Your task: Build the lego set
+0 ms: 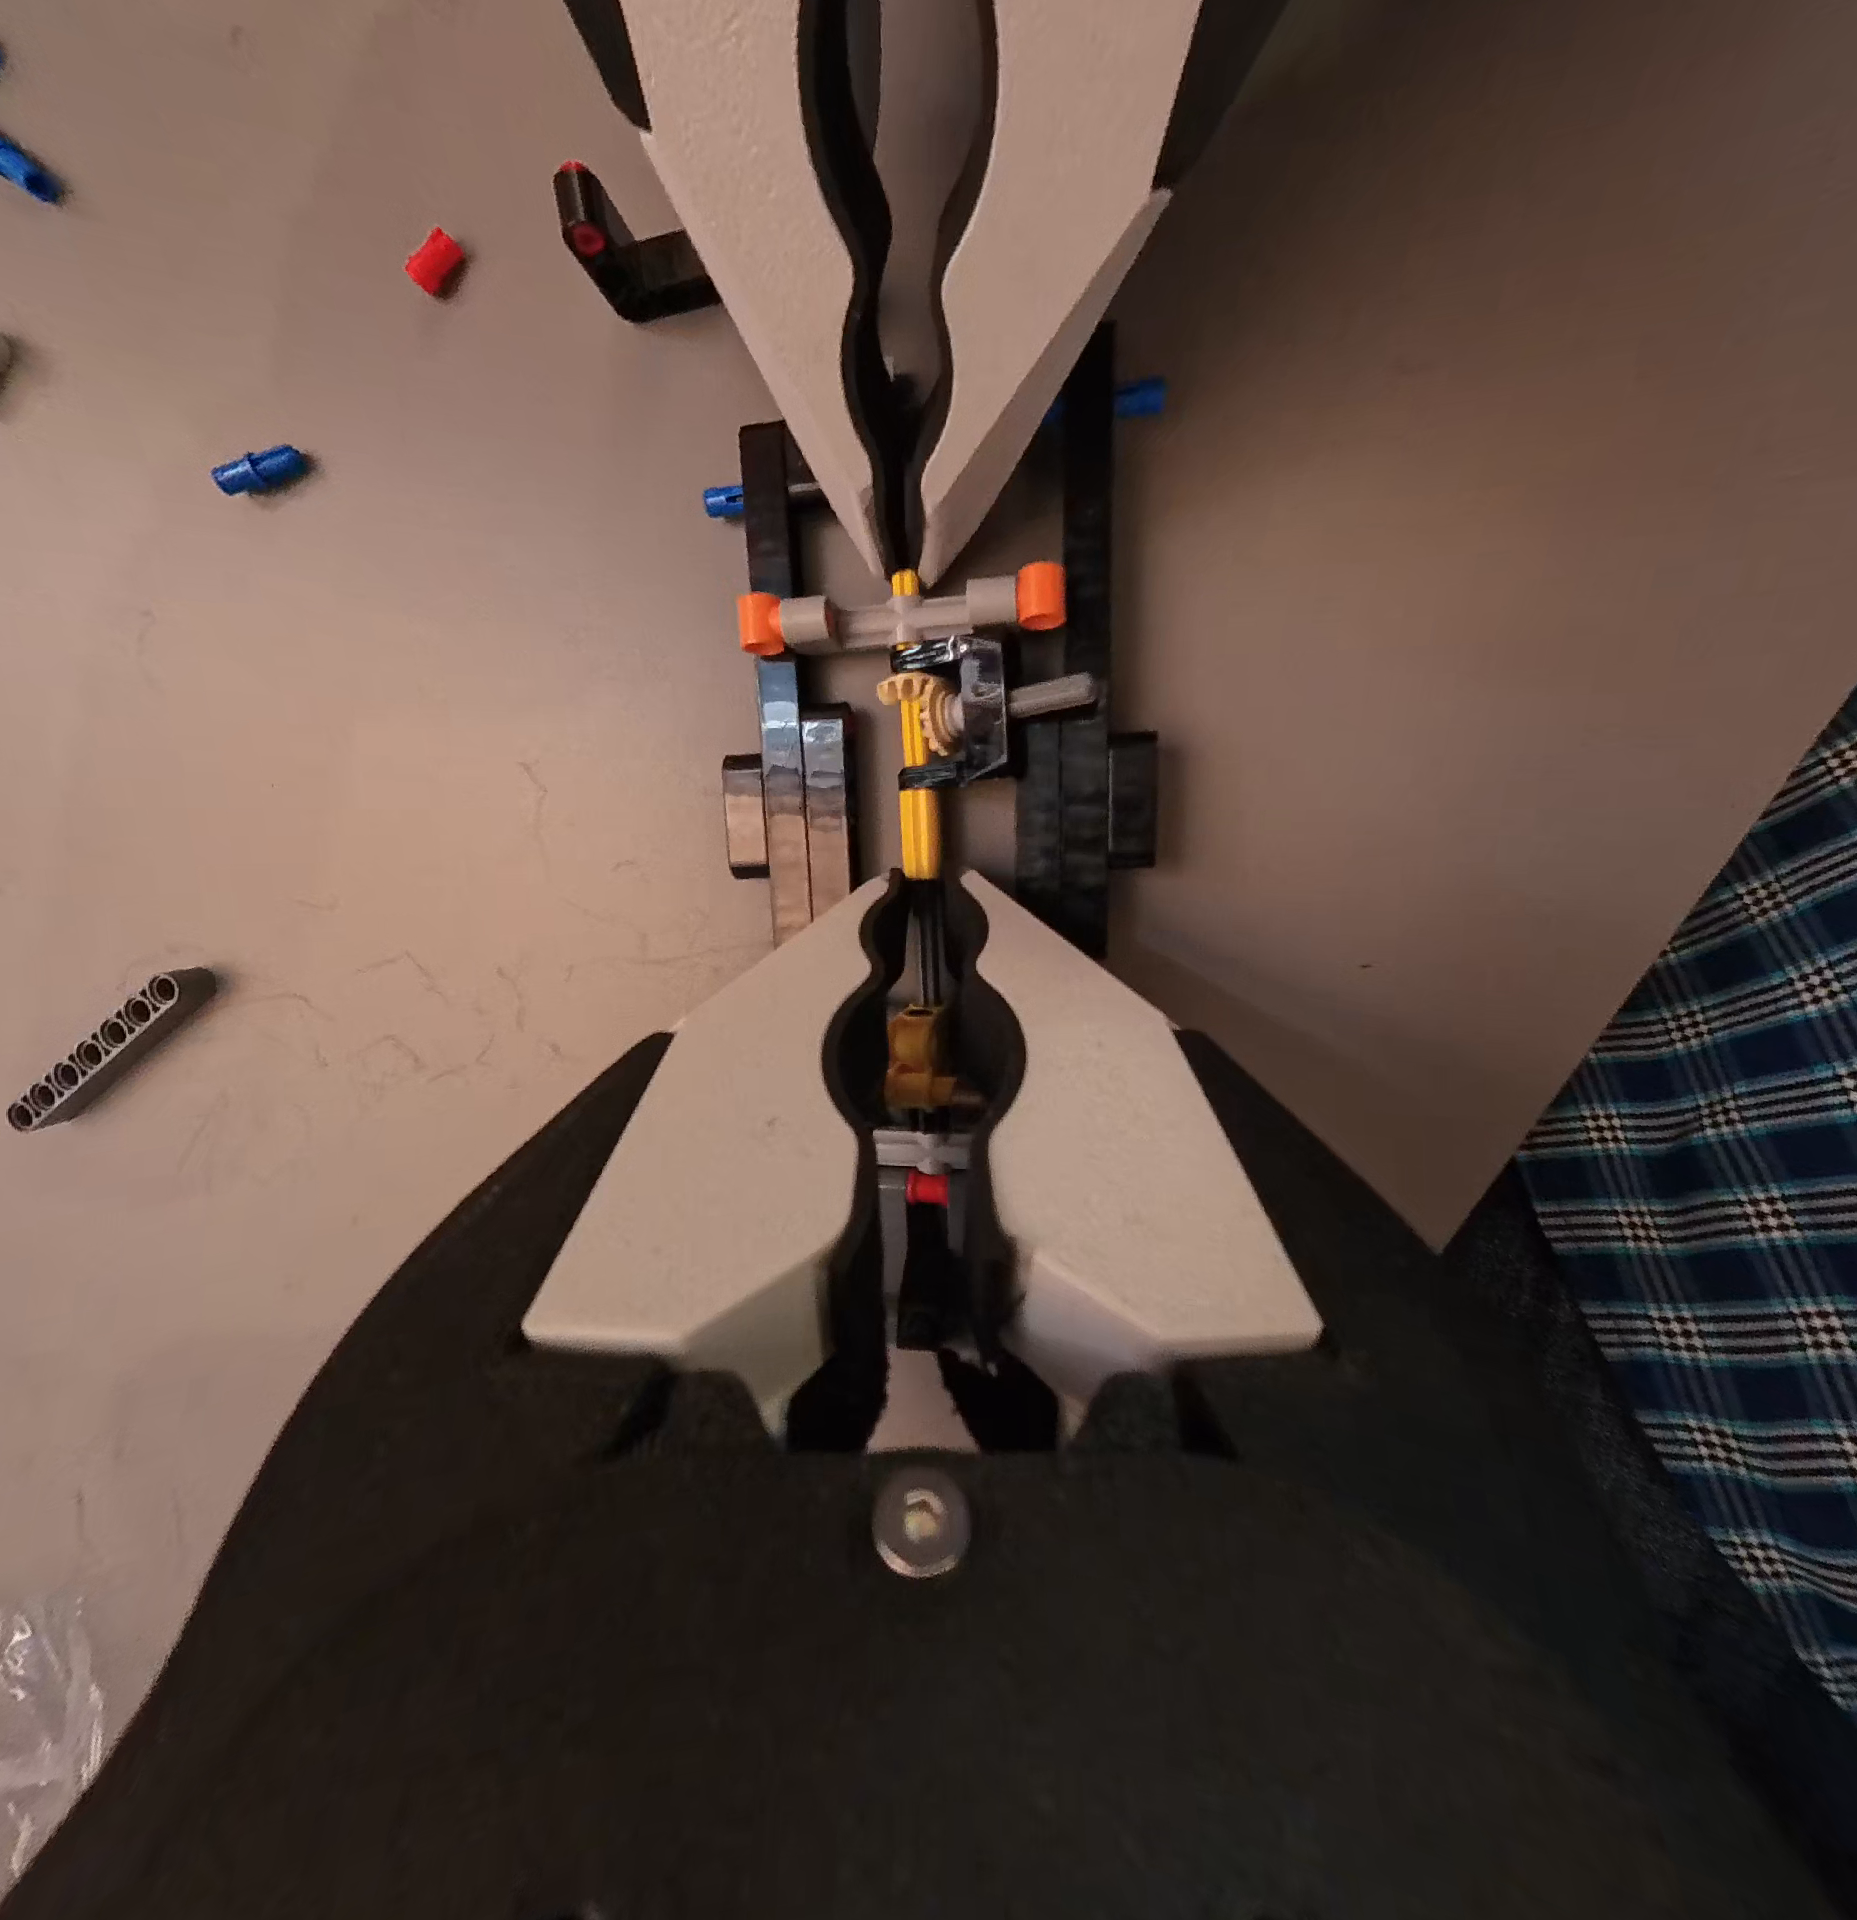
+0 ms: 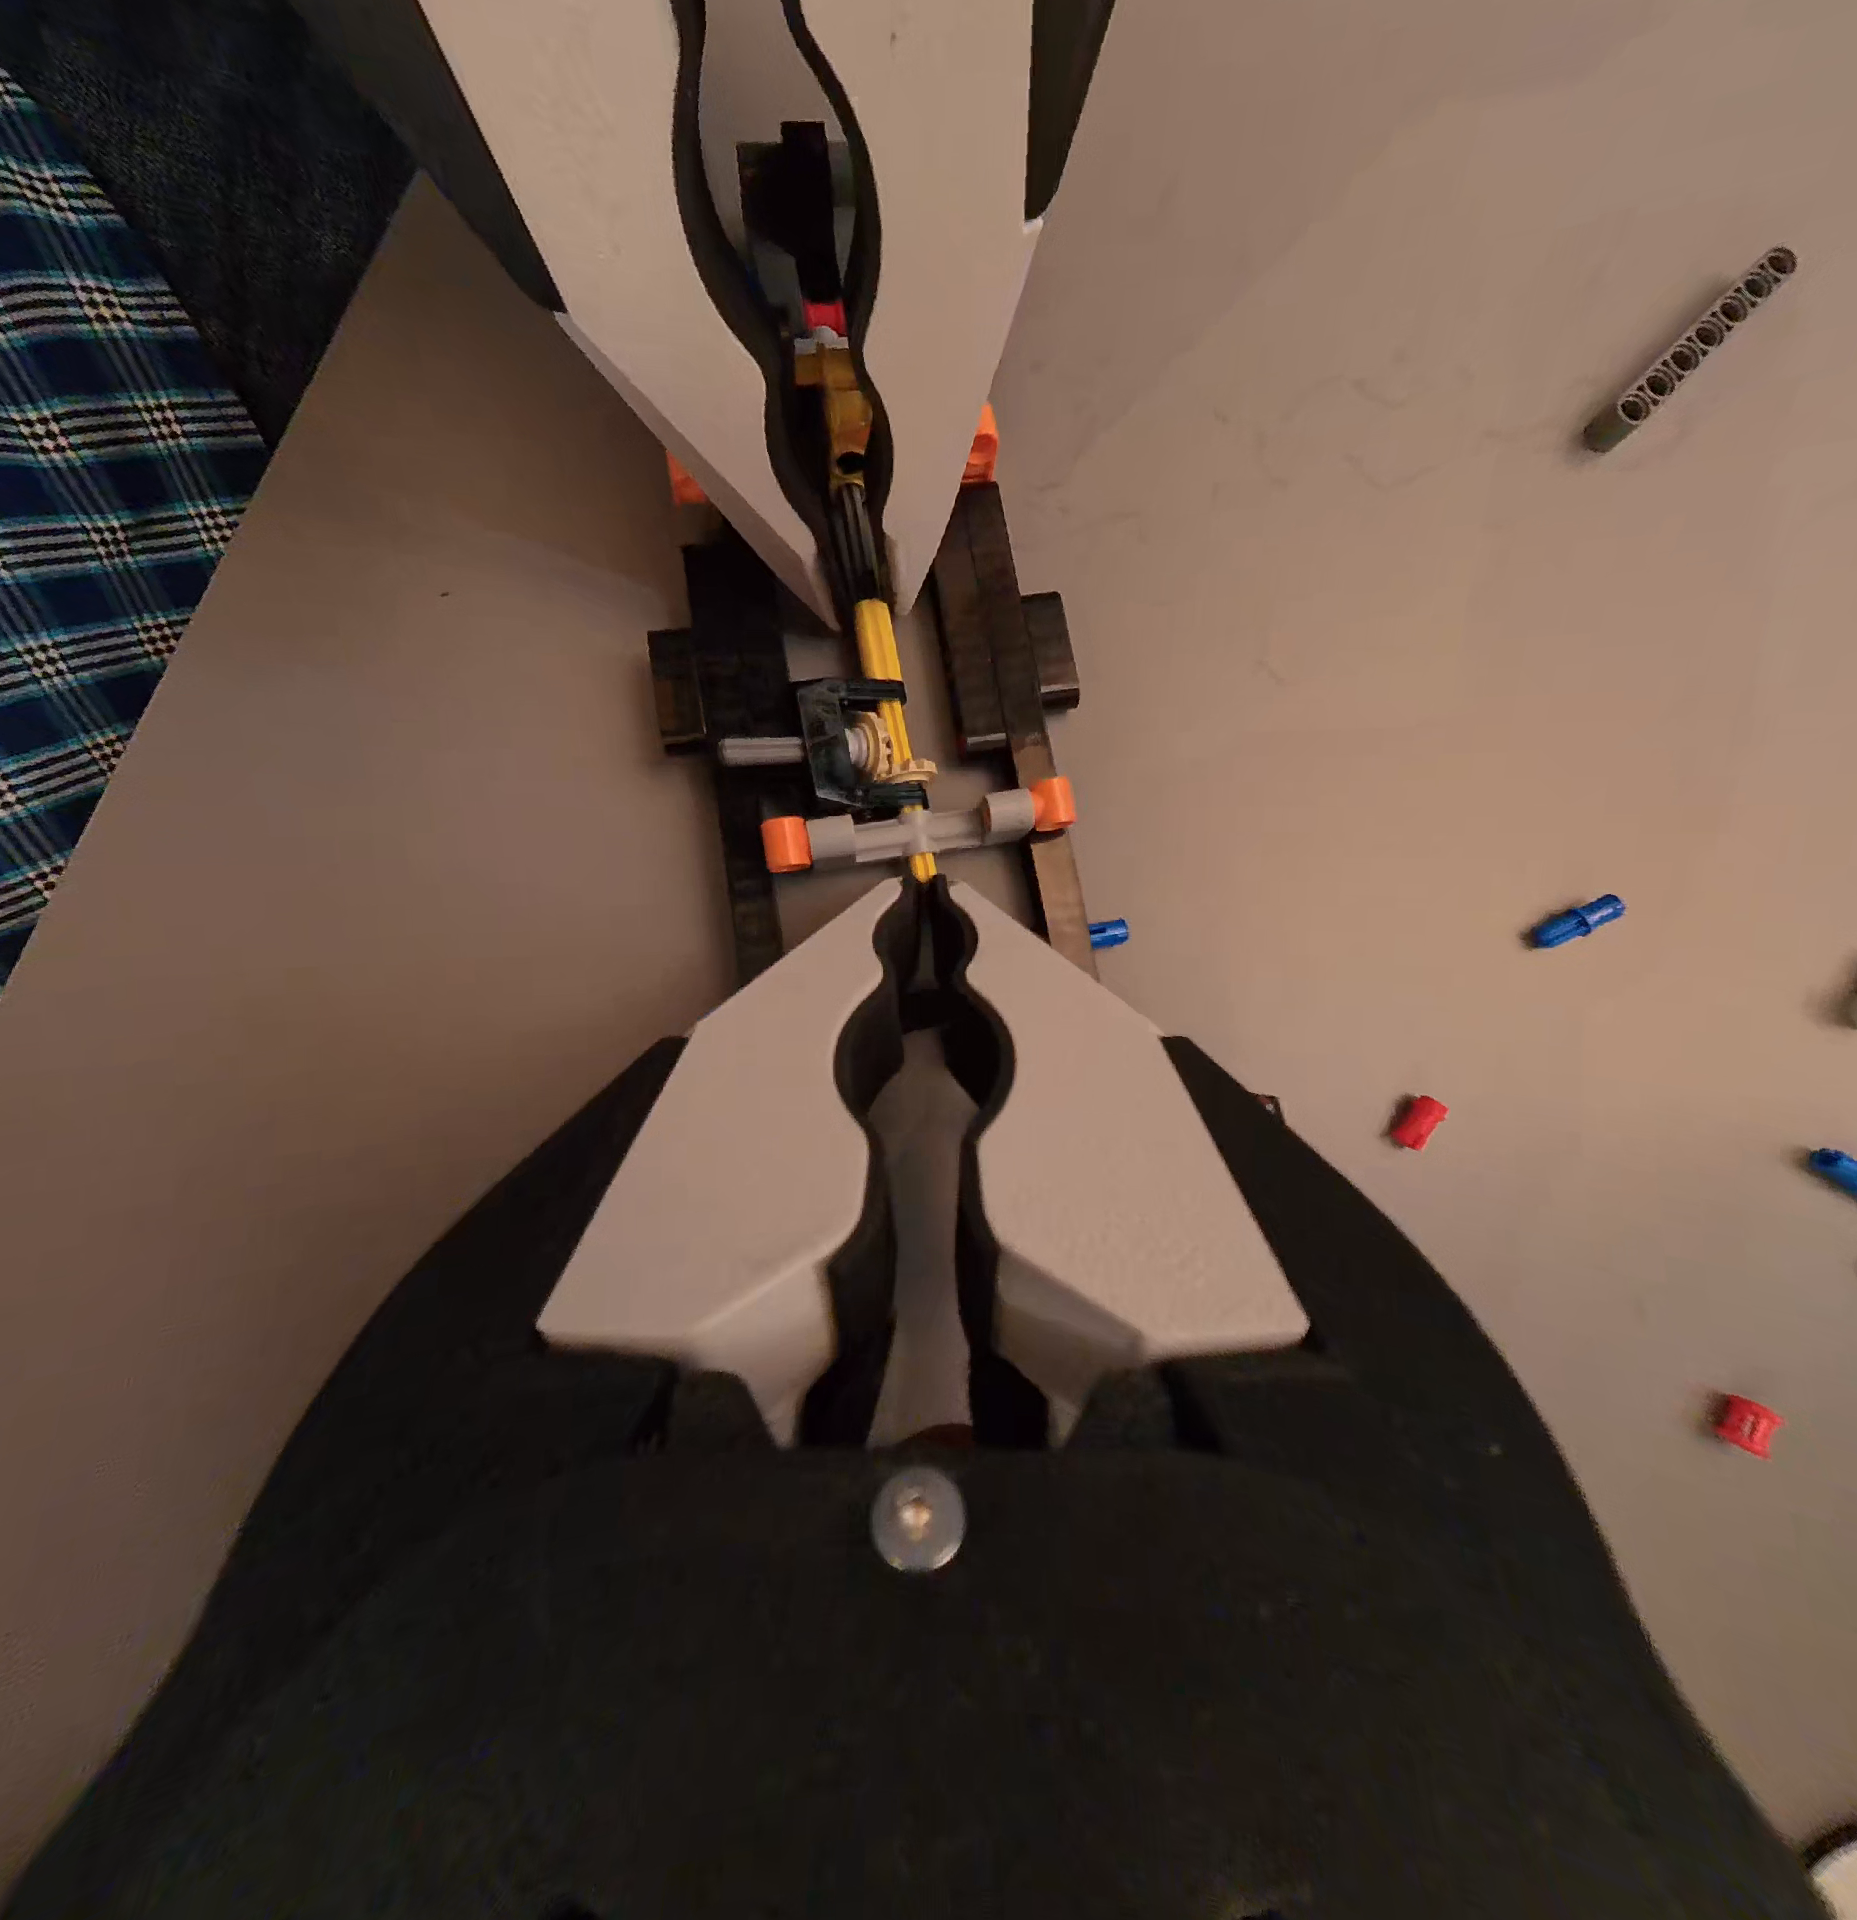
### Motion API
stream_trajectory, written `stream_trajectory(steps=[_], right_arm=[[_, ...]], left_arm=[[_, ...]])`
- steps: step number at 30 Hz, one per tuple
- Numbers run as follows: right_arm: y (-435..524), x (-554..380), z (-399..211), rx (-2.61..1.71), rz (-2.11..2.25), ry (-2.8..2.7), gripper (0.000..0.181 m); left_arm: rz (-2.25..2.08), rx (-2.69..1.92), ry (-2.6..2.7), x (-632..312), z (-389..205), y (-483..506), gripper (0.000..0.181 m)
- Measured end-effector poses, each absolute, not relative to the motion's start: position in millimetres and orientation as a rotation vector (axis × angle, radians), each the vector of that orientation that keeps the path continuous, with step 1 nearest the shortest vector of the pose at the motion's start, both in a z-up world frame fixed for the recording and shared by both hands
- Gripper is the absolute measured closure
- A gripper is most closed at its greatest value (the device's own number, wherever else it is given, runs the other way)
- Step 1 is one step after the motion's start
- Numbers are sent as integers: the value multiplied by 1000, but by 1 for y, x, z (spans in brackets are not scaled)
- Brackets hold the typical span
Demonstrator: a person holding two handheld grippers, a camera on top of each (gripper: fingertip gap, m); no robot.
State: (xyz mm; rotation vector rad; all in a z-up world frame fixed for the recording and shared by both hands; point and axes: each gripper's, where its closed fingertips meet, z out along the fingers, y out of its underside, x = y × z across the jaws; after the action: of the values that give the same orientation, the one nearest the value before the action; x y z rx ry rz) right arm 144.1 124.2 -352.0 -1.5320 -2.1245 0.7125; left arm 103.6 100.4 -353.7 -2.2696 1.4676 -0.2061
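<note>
Left gripper point(image 1: 922, 878) and right gripper point(image 2: 919, 881) each clench an end of the yellow axle point(image 1: 919, 800) above the black frame point(image 1: 1085, 665); keeping both pulls in line should spare the gears.

left hand-held gripper point(image 1: 921, 878) closed, right hand-held gripper point(image 2: 919, 881) closed

Tabletop point(image 1: 384, 727): plain beige, matte, faintly scuffed. Lighting dim and warm. Blue-and-white plaid fabric point(image 1: 1734, 1143) lies beyond the table's edge, with dark material beside it.
</note>
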Motion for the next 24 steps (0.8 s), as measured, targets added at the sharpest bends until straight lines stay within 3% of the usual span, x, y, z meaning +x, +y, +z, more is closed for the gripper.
stream_trajectory(steps=[1, 24], right_arm=[[124, 144, -352, -1531, 706, -2125, 181], [122, 138, -352, -1535, 730, -2107, 181]], left_arm=[[-205, -2268, 1468, 104, -354, 100, 178], [-168, -2251, 1475, 103, -354, 99, 179]])
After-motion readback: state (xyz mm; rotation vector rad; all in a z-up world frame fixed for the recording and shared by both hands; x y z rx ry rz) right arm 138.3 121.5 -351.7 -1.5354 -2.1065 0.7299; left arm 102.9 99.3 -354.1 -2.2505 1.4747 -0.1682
